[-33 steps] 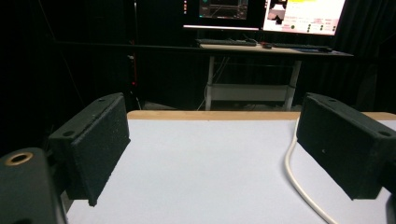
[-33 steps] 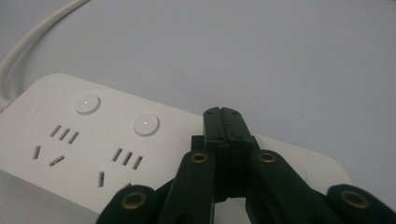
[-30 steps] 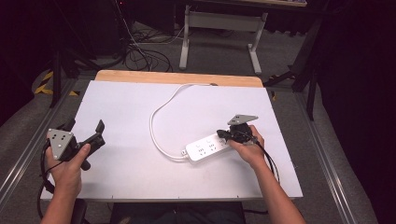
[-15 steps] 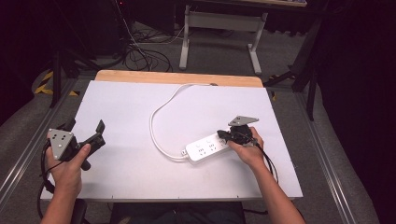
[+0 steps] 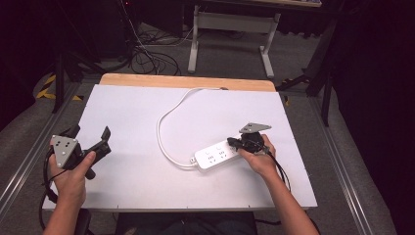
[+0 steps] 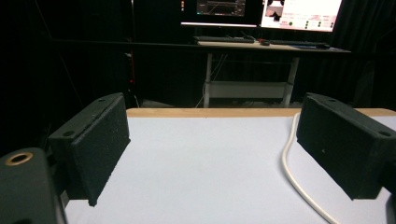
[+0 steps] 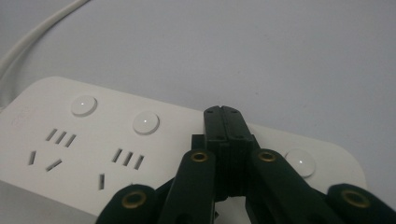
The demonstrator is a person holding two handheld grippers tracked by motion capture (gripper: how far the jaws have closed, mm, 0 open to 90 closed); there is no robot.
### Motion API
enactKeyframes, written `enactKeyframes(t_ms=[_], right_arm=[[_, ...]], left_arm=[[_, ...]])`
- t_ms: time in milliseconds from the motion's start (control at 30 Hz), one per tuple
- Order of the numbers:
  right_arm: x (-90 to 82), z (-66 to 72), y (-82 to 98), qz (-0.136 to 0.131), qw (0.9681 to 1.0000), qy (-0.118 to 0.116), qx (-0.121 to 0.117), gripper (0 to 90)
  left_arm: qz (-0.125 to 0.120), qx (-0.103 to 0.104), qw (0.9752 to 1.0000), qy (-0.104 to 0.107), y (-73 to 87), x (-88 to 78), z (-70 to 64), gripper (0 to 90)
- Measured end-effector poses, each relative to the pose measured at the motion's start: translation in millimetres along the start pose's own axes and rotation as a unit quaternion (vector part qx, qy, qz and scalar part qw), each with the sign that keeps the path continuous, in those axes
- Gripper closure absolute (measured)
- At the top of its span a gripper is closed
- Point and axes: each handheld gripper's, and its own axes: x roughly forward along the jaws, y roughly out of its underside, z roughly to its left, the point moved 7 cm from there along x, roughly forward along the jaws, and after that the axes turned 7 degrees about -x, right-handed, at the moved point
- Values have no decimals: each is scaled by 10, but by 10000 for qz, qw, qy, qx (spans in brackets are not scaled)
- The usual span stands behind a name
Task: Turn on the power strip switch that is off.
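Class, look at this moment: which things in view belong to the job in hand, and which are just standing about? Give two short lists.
In the job:
- power strip, with round buttons
- its cord
- right gripper, jaws shut, tip over the strip
- left gripper, open, held off at the table's left

Just about:
- white stand behind the table
- floor cables
- desk with monitors

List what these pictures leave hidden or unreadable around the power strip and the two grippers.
- Right gripper view: the closed right gripper covers part of the power strip; contact with it cannot be judged.
- High view: the white cord runs off the table's far edge; its plug is out of sight.
- Left gripper view: the monitor text is too small.
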Motion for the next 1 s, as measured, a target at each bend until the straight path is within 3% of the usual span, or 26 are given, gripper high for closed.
enactKeyframes(t_ms=[433,633,1000], right_arm=[[0,6,-13,61,10000,72,-16,900],[-4,31,-17,131,9995,244,-130,900],[-10,32,-15,135,9995,255,-86,900]], left_arm=[[26,-42,10000,22,6,7,-6,99],[22,-36,10000,47,3,5,-14,99],[30,-50,10000,59,1,-20,-13,99]])
